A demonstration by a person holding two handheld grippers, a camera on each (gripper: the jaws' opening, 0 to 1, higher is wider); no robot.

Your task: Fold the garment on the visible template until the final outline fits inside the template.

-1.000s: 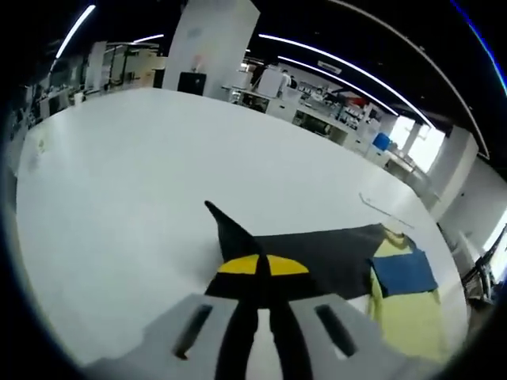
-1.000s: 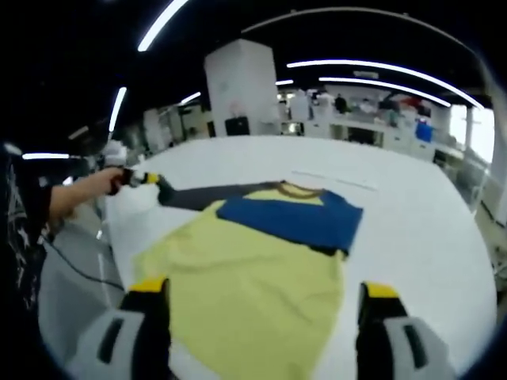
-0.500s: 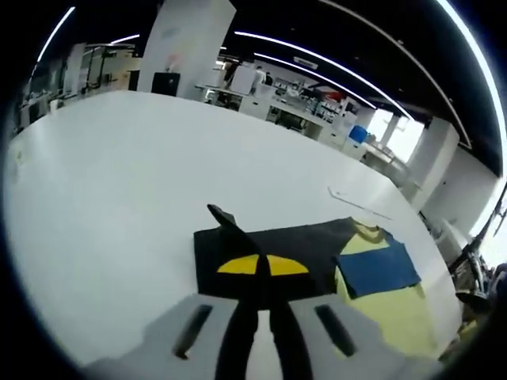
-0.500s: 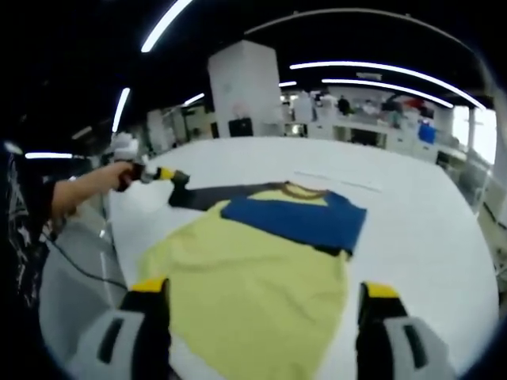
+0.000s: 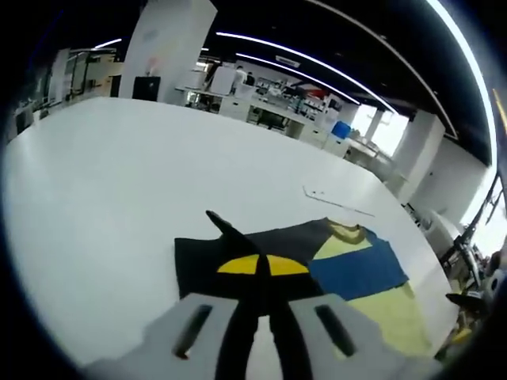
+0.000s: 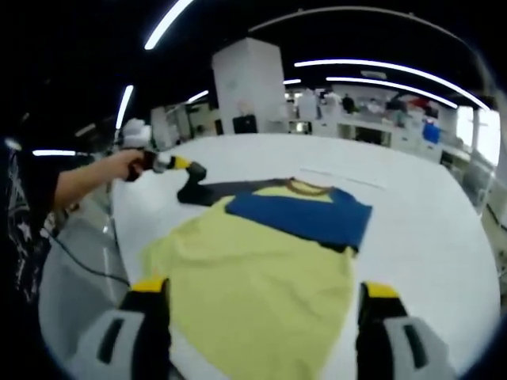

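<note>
Fingertips of the left gripper point(image 5: 262, 266) are pressed together on the dark sleeve point(image 5: 238, 257) at the far left of the yellow garment point(image 6: 261, 285), whose body runs rightward, while the right gripper point(image 6: 260, 302) waits wide apart at the near hem.

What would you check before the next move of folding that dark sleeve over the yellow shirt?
1. Left gripper shut on the dark sleeve: ok.
2. Sleeve lifted off the white table at the pinch: ok, seen in the right gripper view.
3. Right gripper open and holding nothing: ok.
4. Yellow shirt lying flat: ok, with the blue panel already folded across.
5. Template outline under the garment: cannot tell.
</note>
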